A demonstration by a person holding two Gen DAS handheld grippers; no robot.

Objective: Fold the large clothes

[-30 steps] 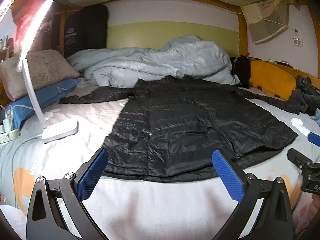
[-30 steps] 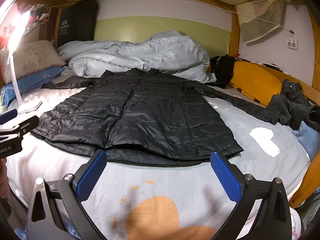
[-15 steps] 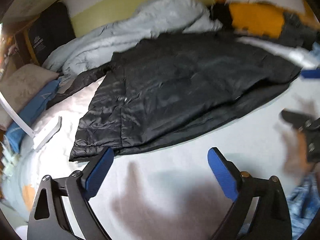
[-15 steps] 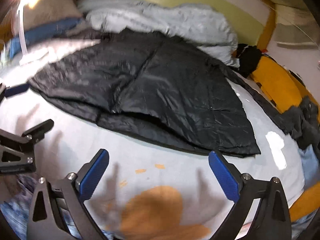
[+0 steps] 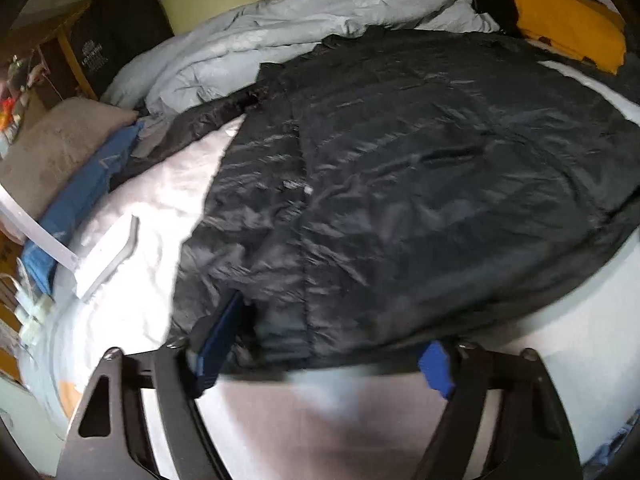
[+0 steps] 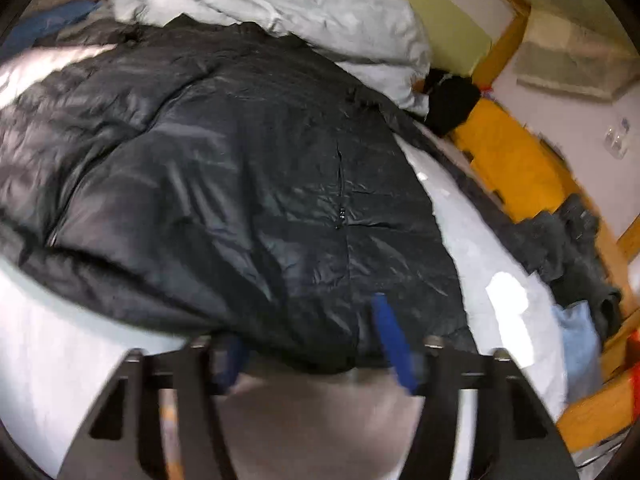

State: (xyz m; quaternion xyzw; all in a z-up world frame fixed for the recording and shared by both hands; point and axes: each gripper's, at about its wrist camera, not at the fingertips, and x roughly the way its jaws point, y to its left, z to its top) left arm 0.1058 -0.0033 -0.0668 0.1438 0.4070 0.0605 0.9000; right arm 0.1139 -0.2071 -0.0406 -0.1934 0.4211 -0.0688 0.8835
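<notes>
Both sets of jaws stand wide apart, gripping nothing. The left gripper (image 5: pixel 326 344) sits at the hem of the black puffer coat (image 5: pixel 420 184): its left blue pad (image 5: pixel 218 336) lies against the hem's near left corner, and the right pad (image 5: pixel 436 364) shows just under the hem edge. The frame is blurred, so whether fabric lies between the pads cannot be told. The right gripper (image 6: pixel 316 350) is likewise at the hem of the coat (image 6: pixel 240 184), its right pad (image 6: pixel 394 346) over the dark fabric and its left pad half hidden beneath the hem.

The coat lies spread flat, front up, across the white bedsheet (image 5: pixel 152 200), collar toward the far wall, one sleeve stretched out to the left. Behind it lies a rumpled pale blue duvet (image 5: pixel 280 36). A white desk lamp (image 5: pixel 104 260) rests on the sheet to the left, near a blue pillow (image 5: pixel 80 196). An orange cushion (image 6: pixel 516 164) lines the right side, with dark clothes (image 6: pixel 576 248) heaped just beside it.
</notes>
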